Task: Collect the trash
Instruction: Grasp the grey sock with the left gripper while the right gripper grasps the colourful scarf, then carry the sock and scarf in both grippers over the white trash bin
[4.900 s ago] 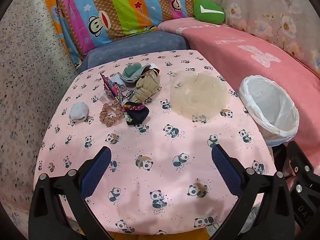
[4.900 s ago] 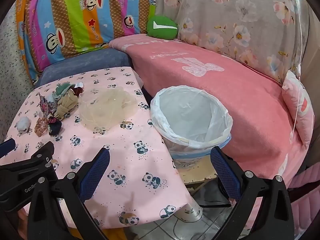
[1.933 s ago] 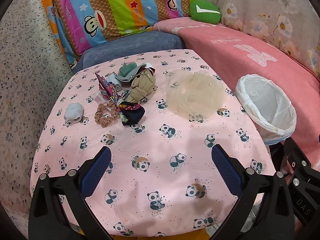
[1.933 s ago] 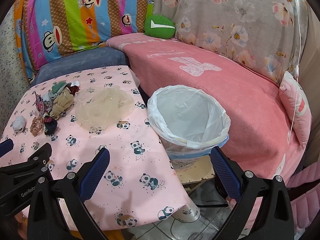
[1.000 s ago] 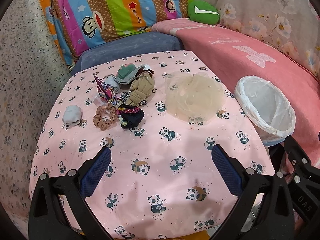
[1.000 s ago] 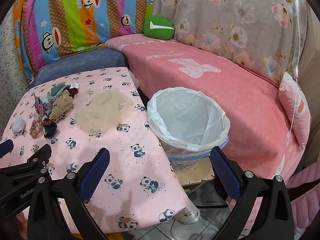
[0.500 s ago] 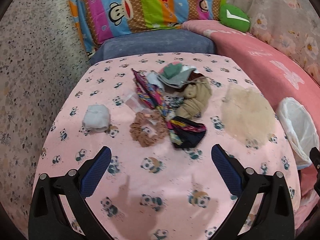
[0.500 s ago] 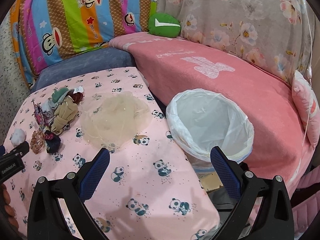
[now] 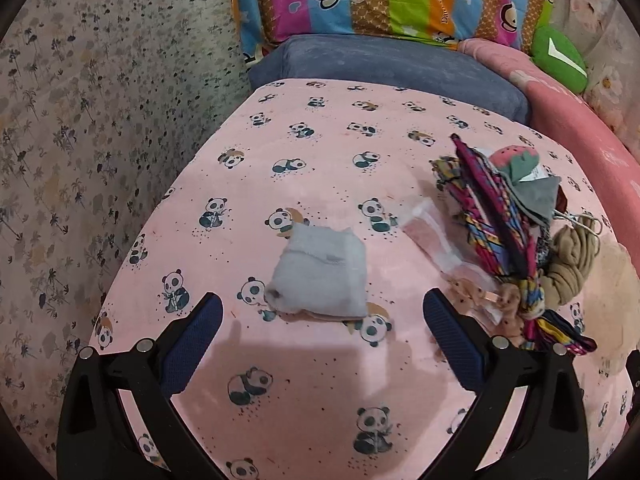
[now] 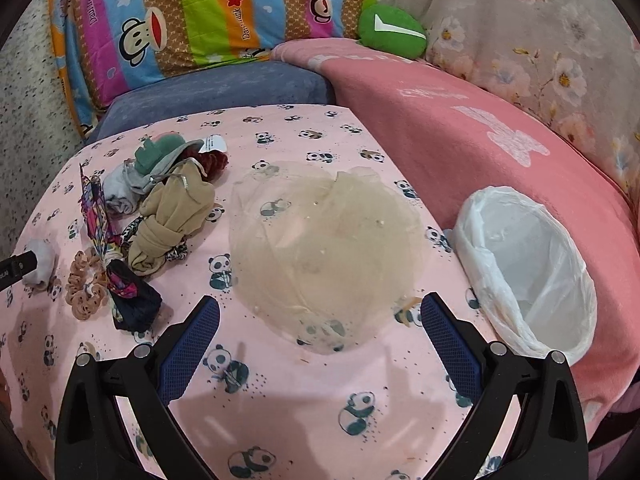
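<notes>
Both tongs spread apart, nothing gripped.
Left gripper point(image 9: 320, 328): grey cloth wad point(image 9: 320, 274) lies just ahead, between its fingers. Right gripper point(image 10: 318, 330): beige net cover point(image 10: 324, 248) directly ahead; lined bin point(image 10: 528, 272) to its right.

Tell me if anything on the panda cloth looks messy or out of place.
Yes. A tangle of fabric bits and hair ties is heaped at the left, a grey wad lies apart from it, and a crumpled translucent sheet sprawls beside the lined bin.
</notes>
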A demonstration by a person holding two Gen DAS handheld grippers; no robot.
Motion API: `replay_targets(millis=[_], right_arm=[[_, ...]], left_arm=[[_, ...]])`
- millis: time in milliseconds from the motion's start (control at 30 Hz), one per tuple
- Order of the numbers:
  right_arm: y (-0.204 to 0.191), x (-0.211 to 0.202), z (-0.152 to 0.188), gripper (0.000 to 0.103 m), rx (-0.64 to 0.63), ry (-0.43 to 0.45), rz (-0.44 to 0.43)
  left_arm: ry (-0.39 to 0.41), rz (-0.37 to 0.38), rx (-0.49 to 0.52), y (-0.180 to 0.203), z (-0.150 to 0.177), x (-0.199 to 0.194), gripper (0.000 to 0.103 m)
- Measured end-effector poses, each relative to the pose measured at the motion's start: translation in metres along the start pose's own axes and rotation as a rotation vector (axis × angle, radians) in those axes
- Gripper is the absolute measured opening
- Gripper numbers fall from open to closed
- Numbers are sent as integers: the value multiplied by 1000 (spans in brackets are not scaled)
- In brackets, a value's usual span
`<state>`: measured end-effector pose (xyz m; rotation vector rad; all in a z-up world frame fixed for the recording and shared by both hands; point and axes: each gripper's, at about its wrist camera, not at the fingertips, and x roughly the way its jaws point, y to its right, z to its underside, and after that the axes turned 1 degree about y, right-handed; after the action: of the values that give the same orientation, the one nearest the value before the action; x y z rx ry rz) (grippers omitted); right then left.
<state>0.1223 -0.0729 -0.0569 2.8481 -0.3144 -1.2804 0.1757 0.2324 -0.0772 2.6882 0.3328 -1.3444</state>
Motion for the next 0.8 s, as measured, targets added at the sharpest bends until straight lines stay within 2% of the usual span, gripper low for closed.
replay_targets(millis=[200,300,433,467,533,567,600,633,667,800], right_arm=[[-27,7,-11,96,-1,9,-70],[-49,6,-12,96,-37,10,-136],[-79,5,-8,93,-95,1,-210],[-86,6,-7,88,-113,-7,-218],[-98,12,-3,76,-147,-32,-235],[-101,16,-1,63,-155,-47,-245],[-104,21,0,47,-158,-67,-258],[-103,26,1,36,-153,-87,-276],[-102,29,2,19,-141,-107,-298],[-95,21,-1,7,-113,-84,-322]], left_arm=[[-22,52,-12,-8,-9,25,95],[-55,101,-19,-7,-9,34,81],[-82,150,-15,-1,-6,40,53],[-82,156,-8,1,-5,40,50],[-74,163,3,3,-3,38,39],[-72,166,4,5,-3,37,37],[-70,172,7,7,-3,36,34],[-67,182,14,9,-2,34,29],[-64,183,22,12,-2,31,29],[-43,214,42,21,0,15,27]])
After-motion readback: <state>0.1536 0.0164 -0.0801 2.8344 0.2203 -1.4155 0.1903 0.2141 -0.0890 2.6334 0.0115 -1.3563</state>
